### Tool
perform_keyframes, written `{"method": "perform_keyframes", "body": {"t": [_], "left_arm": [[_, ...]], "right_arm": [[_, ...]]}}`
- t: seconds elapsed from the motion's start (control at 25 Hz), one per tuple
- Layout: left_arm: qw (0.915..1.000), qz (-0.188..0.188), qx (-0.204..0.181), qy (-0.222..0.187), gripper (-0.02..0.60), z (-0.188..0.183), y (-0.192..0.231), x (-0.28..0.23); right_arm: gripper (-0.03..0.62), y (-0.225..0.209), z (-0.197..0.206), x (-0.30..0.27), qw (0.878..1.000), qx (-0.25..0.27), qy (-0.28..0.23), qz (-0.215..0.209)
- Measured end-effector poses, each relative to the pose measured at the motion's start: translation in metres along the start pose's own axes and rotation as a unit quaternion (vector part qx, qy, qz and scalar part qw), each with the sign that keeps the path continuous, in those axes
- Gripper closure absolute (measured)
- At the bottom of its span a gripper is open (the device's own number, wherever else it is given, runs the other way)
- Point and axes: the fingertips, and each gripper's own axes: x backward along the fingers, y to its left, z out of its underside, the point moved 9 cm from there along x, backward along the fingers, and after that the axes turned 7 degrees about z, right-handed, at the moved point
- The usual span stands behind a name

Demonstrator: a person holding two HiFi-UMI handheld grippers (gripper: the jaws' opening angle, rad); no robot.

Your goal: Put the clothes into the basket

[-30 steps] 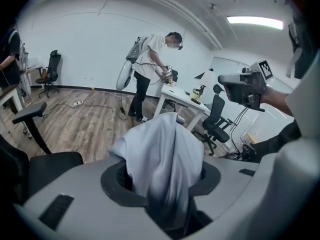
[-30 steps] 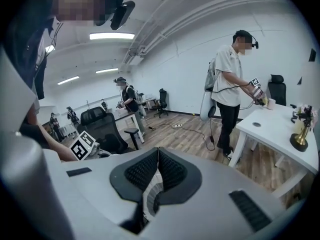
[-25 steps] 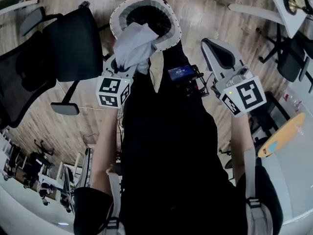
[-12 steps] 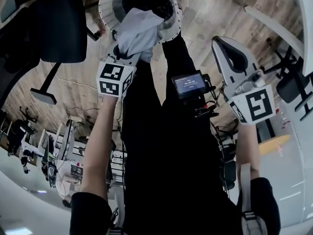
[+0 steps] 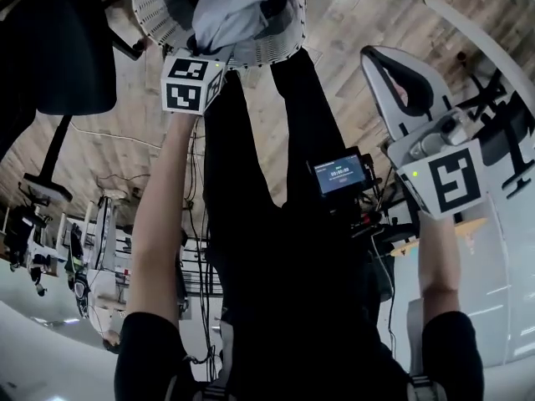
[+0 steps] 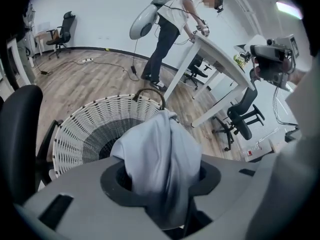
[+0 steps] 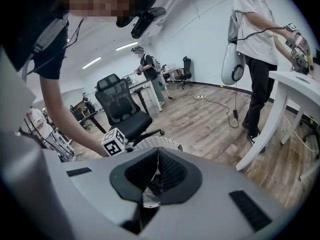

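- Head view: L gripper (image 5: 209,50) sits right at the rim of the white woven basket (image 5: 155,7). Its tongs pinch a pale blue-grey garment (image 5: 227,13).
- The cloth is bunched over the basket's mouth. Can't tell if it touches the inside.
- R gripper (image 5: 393,78) is well apart, off to the right over the wood floor (image 5: 334,32), carrying nothing.
- A small lit screen (image 5: 338,175) sits on the wearer's dark front, between the two arms.
- L gripper view: the garment fills the gap between the tongs and is clamped there, folds standing up and draping over the front.
- Just beyond the cloth is the basket, white wall (image 6: 82,129) w/ dark inside. A black chair (image 6: 17,134) is at the left edge.
- Farther back, a person (image 6: 175,19) leans over a white desk (image 6: 220,56).
- R gripper view: ribbed pads pressed together, no clothing between them.
- Past the tongs is the basket rim (image 7: 156,143), w/ the L gripper's marker cube (image 7: 114,142) beside it and a black office chair (image 7: 122,111) behind.
- Another person (image 7: 255,34) stands at a white table (image 7: 295,84) on the right.
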Motion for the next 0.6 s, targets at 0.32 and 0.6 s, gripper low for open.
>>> {"method": "perform_keyframes", "body": {"t": [0.32,0.6], "left_arm": [[0.9992,-0.033,-0.016,0.011,0.438,0.013,0.067,-0.065],[0.9965,-0.083,-0.012,0.005,0.565,0.032,0.11,-0.122]], "right_arm": [[0.577,0.003,0.02,-0.036,1.0,0.01,0.025,0.001],[0.577,0.001,0.049,-0.053,0.999,0.0,0.044,0.002]]}}
